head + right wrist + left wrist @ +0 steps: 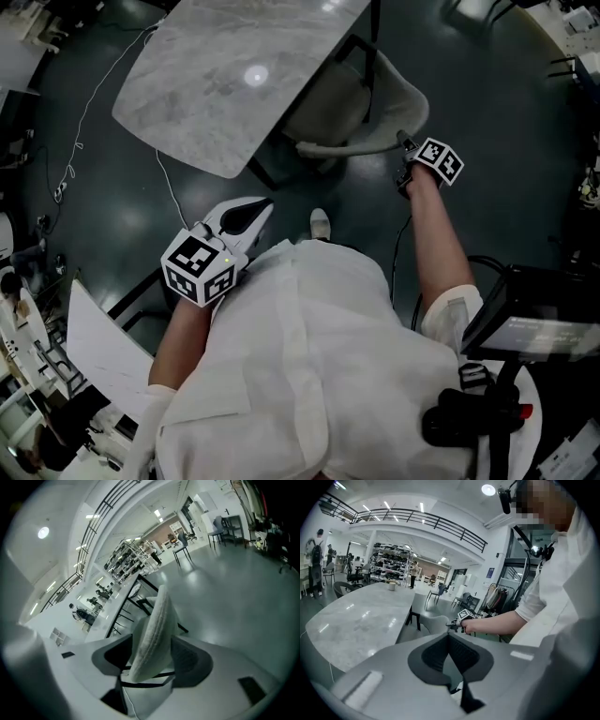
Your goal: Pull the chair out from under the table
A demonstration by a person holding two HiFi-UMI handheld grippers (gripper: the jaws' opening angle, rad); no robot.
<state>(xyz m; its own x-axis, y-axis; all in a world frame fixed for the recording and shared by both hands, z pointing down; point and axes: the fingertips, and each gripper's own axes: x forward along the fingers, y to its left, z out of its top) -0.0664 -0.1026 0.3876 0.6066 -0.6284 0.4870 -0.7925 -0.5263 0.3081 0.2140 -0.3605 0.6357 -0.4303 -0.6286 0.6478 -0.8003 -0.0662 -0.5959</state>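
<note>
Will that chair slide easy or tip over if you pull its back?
Probably slides: the floor looks smooth and shiny. The chair might tilt back a little, since the right tool straddles its top edge. Its fuzzy shell looks stiff and unlikely to slip.

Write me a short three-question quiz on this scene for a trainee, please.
1. True or false: the chair stands wholly clear of the marble-topped table.
2. What stands between the open jaws of the right gripper? A) a table leg B) the chair's backrest C) a cloth
3. Fill in: the left gripper, jaws together, holds ____.

Key: 1 false, its seat is under the tabletop; 2 B; 3 nothing.
</note>
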